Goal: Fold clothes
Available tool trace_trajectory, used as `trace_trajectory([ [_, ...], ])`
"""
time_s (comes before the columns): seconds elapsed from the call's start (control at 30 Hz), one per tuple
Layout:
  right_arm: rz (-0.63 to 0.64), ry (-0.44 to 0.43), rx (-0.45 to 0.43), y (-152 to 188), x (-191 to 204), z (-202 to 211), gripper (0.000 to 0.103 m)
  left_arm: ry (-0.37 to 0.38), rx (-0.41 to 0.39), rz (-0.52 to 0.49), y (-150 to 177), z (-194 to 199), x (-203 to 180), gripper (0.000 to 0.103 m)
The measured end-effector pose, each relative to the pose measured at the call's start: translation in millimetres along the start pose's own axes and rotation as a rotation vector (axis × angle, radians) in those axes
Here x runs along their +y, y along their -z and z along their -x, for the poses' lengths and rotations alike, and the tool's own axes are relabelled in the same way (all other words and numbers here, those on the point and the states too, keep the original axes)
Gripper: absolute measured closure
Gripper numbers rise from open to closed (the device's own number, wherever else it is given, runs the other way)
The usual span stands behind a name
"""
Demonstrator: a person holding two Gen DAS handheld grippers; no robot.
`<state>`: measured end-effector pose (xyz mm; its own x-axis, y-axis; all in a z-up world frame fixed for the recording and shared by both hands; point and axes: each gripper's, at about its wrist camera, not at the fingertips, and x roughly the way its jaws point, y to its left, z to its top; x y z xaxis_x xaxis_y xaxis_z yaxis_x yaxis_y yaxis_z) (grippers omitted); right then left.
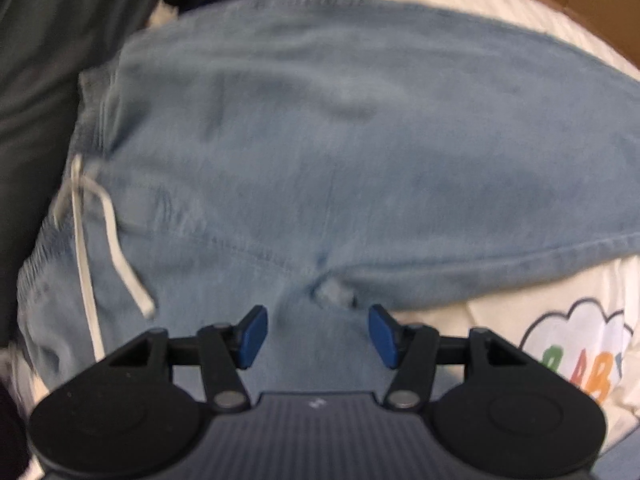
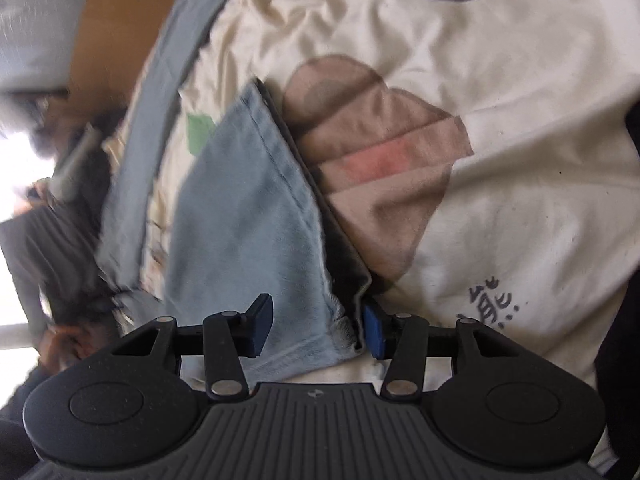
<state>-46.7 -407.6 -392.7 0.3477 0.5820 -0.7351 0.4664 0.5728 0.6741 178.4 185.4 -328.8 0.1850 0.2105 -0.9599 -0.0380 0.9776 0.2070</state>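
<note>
Although both views are smeared by motion, they show a pair of pale blue, soft denim trousers [image 1: 320, 140] with a gathered elastic waistband and a white drawstring cord [image 1: 96, 240], lying spread on a cream bedsheet printed with cartoon clouds and a brown bear [image 2: 500, 184]. The left gripper [image 1: 318, 334] hangs just above the crotch seam with its blue pads well apart and nothing between them. The right gripper [image 2: 318, 330] also stands apart, straddling one leg end [image 2: 248, 220] near its hem without pinching it. The fabric looks limp and fairly light, likely to sag and drape rather than hold a crease, so a fold would want two holds taken together. The stitched hem and the thick waistband seem the firmest places to pinch; the loose cord could snag or trail. Whether a fold already lies in the cloth cannot be told.
</note>
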Motion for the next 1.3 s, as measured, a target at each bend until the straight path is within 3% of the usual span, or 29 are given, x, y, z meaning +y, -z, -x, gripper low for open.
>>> trace_trajectory([
  [0.07,0.004,-0.001,0.005,-2,-1,-3,0.054,-0.023,-0.001,-0.064,-6,0,-9,0.042],
  [0.2,0.007,-0.027,-0.003,-13,1,-6,0.053,0.009,0.048,-0.162,-12,-9,-27,0.042],
  [0.3,0.024,-0.025,0.016,-18,4,-9,0.052,-0.045,0.116,-0.223,-12,-23,-38,0.038],
  [0.4,0.035,-0.03,0.03,-20,4,-11,0.053,-0.079,0.169,-0.233,-12,-37,-38,0.036],
  [0.63,0.059,-0.043,0.063,-26,3,-13,0.059,-0.121,0.131,-0.221,-20,-41,-29,0.033],
  [0.77,-0.026,-0.2,0.051,-31,-3,-7,0.059,-0.133,0.142,-0.219,-24,-45,-30,0.037],
  [0.8,-0.021,-0.2,0.054,-32,-2,-8,0.059,-0.134,0.15,-0.218,-24,-46,-31,0.038],
  [1.0,0.064,-0.084,0.085,-40,12,-23,0.06,-0.154,0.191,-0.25,-26,-55,-41,0.041],
  [1.03,0.084,-0.062,0.082,-39,18,-25,0.072,-0.155,0.19,-0.251,-26,-55,-42,0.041],
  [1.07,0.112,-0.031,0.072,-35,25,-25,0.089,-0.155,0.183,-0.25,-27,-54,-43,0.045],
  [1.1,0.141,0.0,0.063,-31,32,-25,0.096,-0.155,0.172,-0.248,-27,-52,-43,0.048],
  [1.17,0.199,0.062,0.045,-24,45,-24,0.1,-0.154,0.149,-0.245,-29,-47,-42,0.055],
  [1.3,0.266,0.107,0.012,-11,60,3,0.1,-0.152,0.104,-0.239,-33,-37,-41,0.078],
])
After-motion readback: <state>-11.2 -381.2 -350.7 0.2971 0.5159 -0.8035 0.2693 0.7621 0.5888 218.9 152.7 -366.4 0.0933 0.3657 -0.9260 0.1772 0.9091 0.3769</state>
